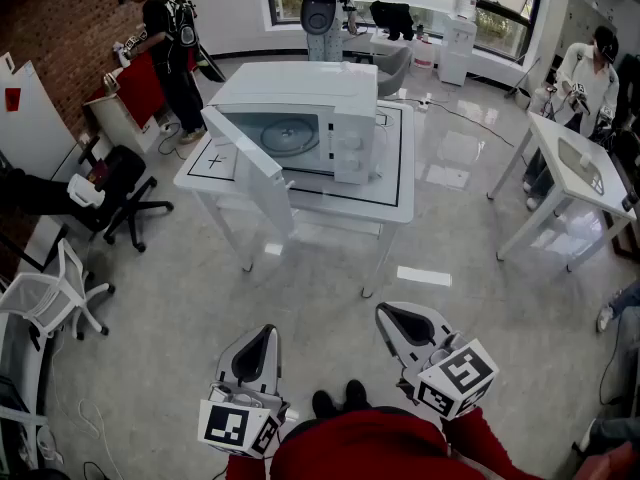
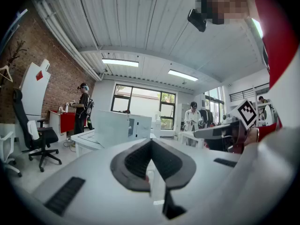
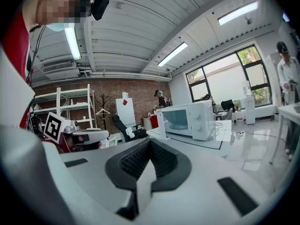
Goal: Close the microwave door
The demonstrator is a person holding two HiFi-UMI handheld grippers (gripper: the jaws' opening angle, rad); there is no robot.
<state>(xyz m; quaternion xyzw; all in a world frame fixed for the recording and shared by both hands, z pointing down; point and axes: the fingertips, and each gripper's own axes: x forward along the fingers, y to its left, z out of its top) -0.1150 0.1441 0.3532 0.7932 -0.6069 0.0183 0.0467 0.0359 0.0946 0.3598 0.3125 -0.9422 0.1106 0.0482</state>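
Microwave is on the table, well ahead. Its door is swung wide to the left. Left tongs and right tongs are both pressed together, empty, near the body. Step in and push the door's outer face near its free edge. Floor ahead is open; watch the table corner and the black chair on the left.

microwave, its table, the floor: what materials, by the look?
Microwave: white casing, painted metal or plastic, satin, soft sheen only. Table: white matte top, probably laminate, black line border. Floor: grey, glossy, mirrors window light; polished concrete or epoxy likely.
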